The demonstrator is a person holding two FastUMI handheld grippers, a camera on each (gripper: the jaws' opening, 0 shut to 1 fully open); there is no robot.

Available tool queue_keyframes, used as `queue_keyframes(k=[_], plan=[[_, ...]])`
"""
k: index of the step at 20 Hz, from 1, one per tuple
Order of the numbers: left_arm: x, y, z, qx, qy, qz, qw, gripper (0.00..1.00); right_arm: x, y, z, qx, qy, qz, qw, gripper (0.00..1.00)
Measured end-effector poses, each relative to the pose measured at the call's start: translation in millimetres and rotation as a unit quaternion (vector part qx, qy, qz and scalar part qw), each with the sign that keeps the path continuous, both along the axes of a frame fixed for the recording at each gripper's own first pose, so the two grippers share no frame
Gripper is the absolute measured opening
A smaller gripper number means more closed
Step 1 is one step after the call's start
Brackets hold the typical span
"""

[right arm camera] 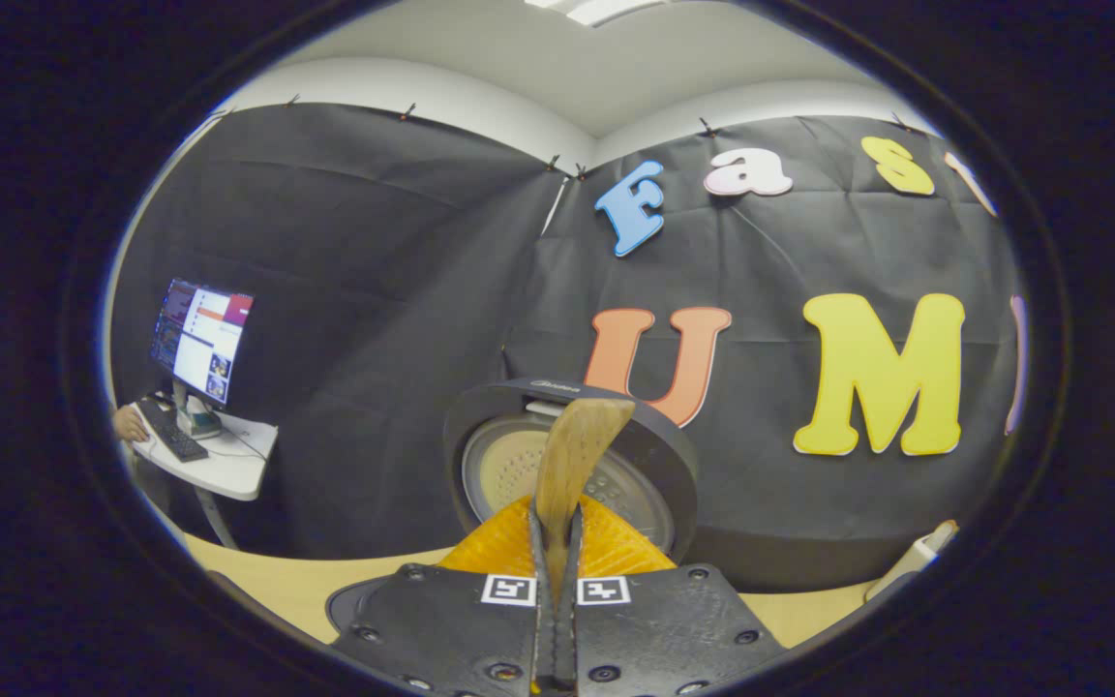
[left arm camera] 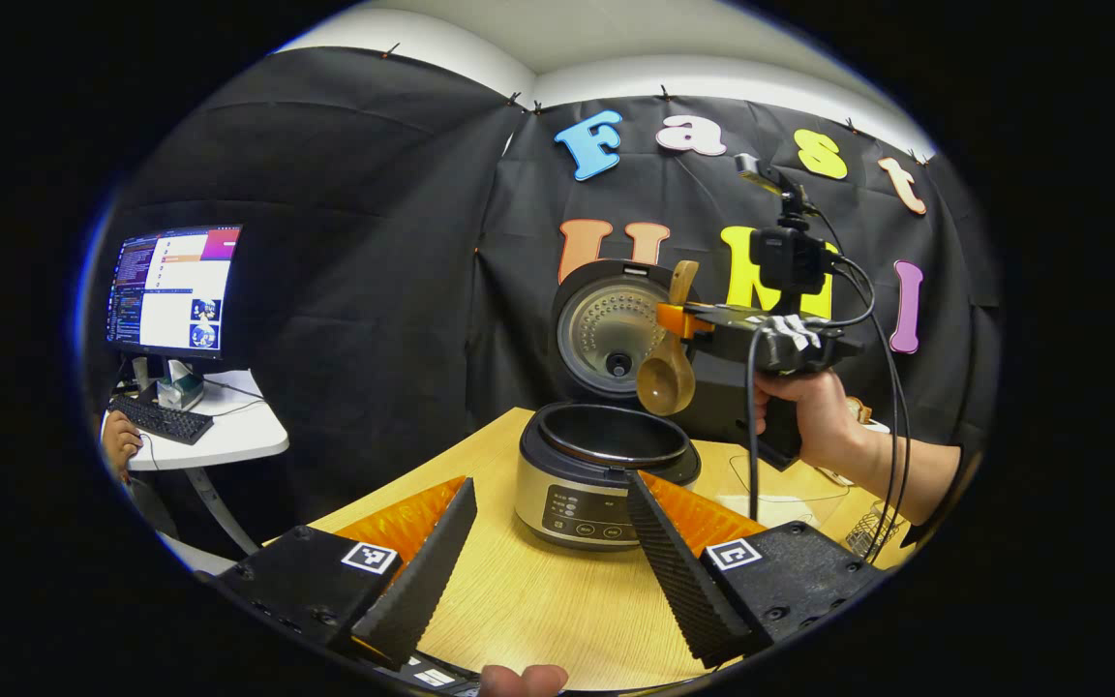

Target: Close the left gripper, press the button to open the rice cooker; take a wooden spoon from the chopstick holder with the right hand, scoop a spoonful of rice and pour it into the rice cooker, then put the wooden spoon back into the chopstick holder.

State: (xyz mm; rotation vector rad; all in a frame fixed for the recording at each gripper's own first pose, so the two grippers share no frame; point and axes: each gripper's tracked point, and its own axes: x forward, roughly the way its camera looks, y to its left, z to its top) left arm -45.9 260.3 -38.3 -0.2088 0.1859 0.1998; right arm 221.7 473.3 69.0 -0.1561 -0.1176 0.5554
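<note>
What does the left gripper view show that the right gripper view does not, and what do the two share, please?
Left gripper view alone: the cooker's pot and panel, the spoon's bowl hanging above the pot, the right gripper from the side with the hand holding it, and the open left gripper. Right gripper view alone: the handle clamped between its own fingers. Both: the raised lid, table and monitor.
</note>
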Motion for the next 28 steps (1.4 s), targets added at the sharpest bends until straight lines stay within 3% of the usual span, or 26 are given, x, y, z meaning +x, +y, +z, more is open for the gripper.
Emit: queue_keyframes(k=[3,7,11,15,19,22,28], plan=[[3.1,-10.0,9.4,-0.001,-0.006,-0.001,1.0,1.0,-11.9,-24.8,27.9,0.058,0.007,0.007,0.998,0.0],[7.8,-32.5,26.8,0.014,-0.013,-0.013,1.0,1.0,-23.9,-84.7,55.8,0.168,0.071,0.018,0.983,0.0],[18.5,-69.3,41.7,0.019,-0.029,-0.038,0.999,1.0,-28.7,-186.0,62.3,0.21,0.089,-0.029,0.973,0.0],[34.5,-110.6,52.3,0.027,-0.038,-0.07,0.996,0.99,-40.2,-329.1,60.9,0.269,0.093,-0.105,0.953,0.01],[47.4,-132.6,60.2,0.048,-0.041,-0.085,0.994,0.99,-68.4,-416.8,49.8,0.285,0.098,-0.155,0.941,0.01],[54.1,-149.0,63.0,0.049,-0.045,-0.096,0.993,0.99,-95.6,-450.1,28.3,0.265,0.089,-0.183,0.942,0.0],[50.3,-159.1,62.9,0.053,-0.046,-0.103,0.992,0.99,-134.9,-457.4,-17.9,0.219,0.098,-0.212,0.947,0.0]])
